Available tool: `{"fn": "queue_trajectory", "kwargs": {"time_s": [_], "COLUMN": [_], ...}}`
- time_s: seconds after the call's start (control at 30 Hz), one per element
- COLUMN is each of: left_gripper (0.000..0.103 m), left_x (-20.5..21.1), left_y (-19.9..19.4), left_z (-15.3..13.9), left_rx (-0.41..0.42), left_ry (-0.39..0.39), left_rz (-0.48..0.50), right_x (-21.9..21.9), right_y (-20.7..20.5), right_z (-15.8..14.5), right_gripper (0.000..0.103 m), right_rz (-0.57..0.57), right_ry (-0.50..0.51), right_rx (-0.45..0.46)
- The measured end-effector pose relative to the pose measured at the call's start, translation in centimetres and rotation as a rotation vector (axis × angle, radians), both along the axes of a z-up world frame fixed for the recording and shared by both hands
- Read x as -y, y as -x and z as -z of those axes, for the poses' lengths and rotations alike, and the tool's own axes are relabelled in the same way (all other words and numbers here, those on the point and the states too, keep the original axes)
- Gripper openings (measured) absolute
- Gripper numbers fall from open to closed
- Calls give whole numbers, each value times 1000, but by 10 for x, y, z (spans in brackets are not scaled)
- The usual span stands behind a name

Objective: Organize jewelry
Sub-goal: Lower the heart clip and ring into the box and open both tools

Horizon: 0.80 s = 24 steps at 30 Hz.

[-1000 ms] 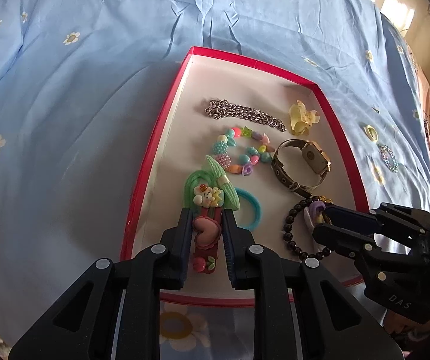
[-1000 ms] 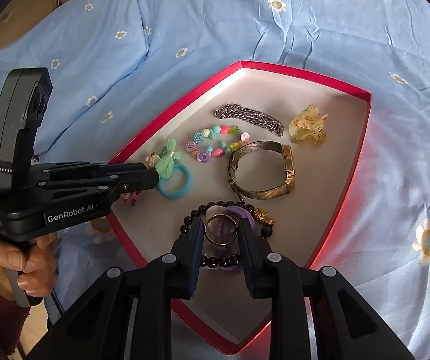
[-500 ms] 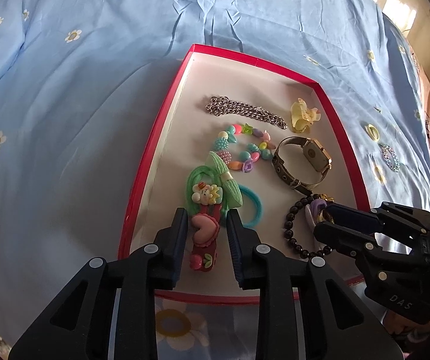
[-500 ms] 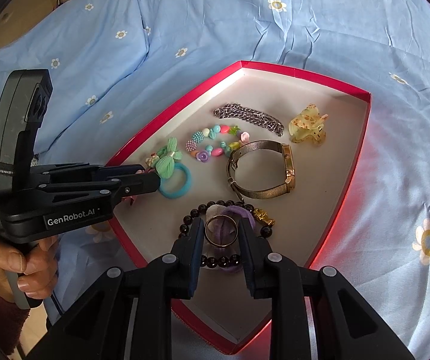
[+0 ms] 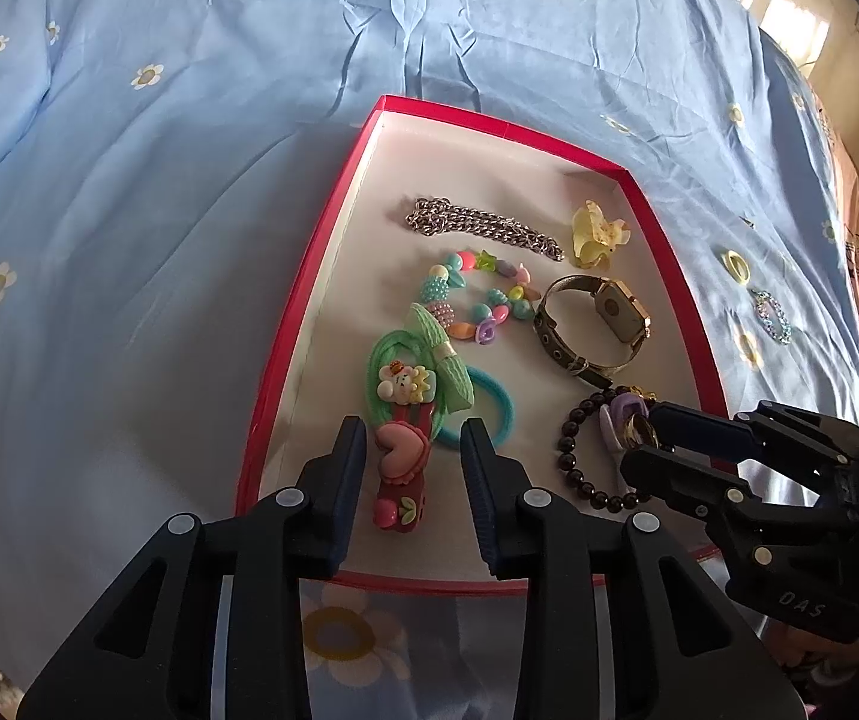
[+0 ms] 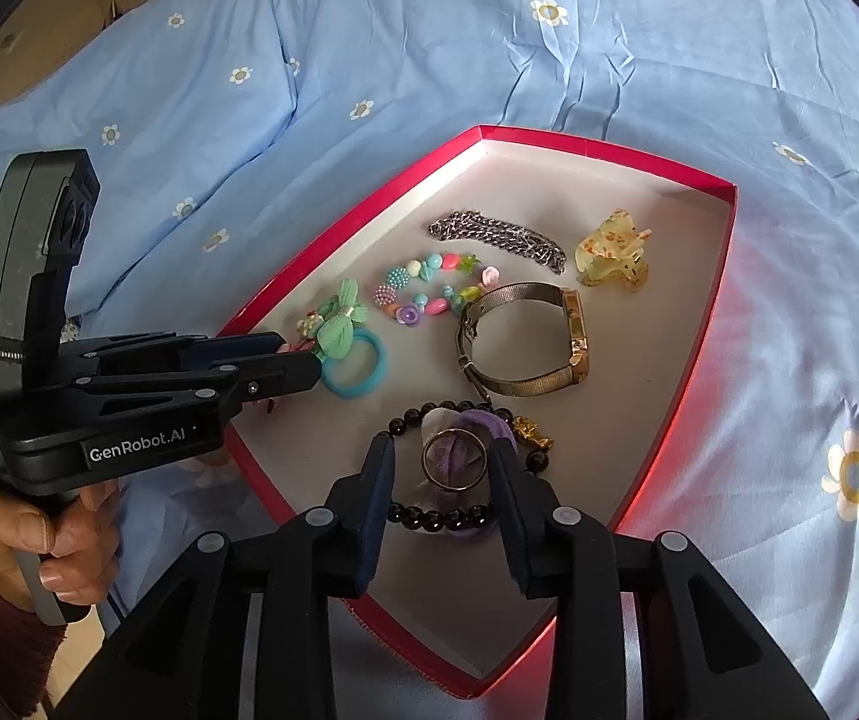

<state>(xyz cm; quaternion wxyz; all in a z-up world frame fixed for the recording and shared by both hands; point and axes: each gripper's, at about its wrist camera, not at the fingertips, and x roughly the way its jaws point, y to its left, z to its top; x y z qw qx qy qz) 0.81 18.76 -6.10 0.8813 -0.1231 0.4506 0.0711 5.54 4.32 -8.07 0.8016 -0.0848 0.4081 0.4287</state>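
Left gripper [image 5: 411, 456], fingers parted around but not touching the red heart-decorated hair clip [image 5: 401, 474] between them inside the red-rimmed tray [image 5: 285, 330], and right gripper [image 6: 442, 468], likewise apart around a gold ring [image 6: 454, 459]; either closure may snag adjoining pieces.

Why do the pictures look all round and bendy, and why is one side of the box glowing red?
Left wrist view: the fisheye lens bows the red box and darkens the corners; sunlight glares top right. Right wrist view: light reflecting off the box wall tints the blue sheet pinkish-red; the jewelry stays sharp.
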Motion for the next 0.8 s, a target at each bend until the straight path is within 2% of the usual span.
{"fn": "queue_trajectory", "kwargs": {"time_s": [0.43,0.63,0.7,0.8], "left_gripper": [41,48,52,62], "left_x": [2,5,5,4], "left_y": [6,12,14,18], "left_z": [-7,-10,-11,-14], "left_rx": [16,21,23,28], "left_ry": [-3,-6,-6,3], "left_rz": [-10,-14,-17,-27], "right_x": [9,16,18,22], "right_y": [7,9,12,14], "right_z": [-11,-16,-17,-20], "right_gripper": [39,50,61,71], "right_rz": [15,27,29,32], "right_ry": [-19,-27,-31,-43], "right_rx": [23,41,49,60]}}
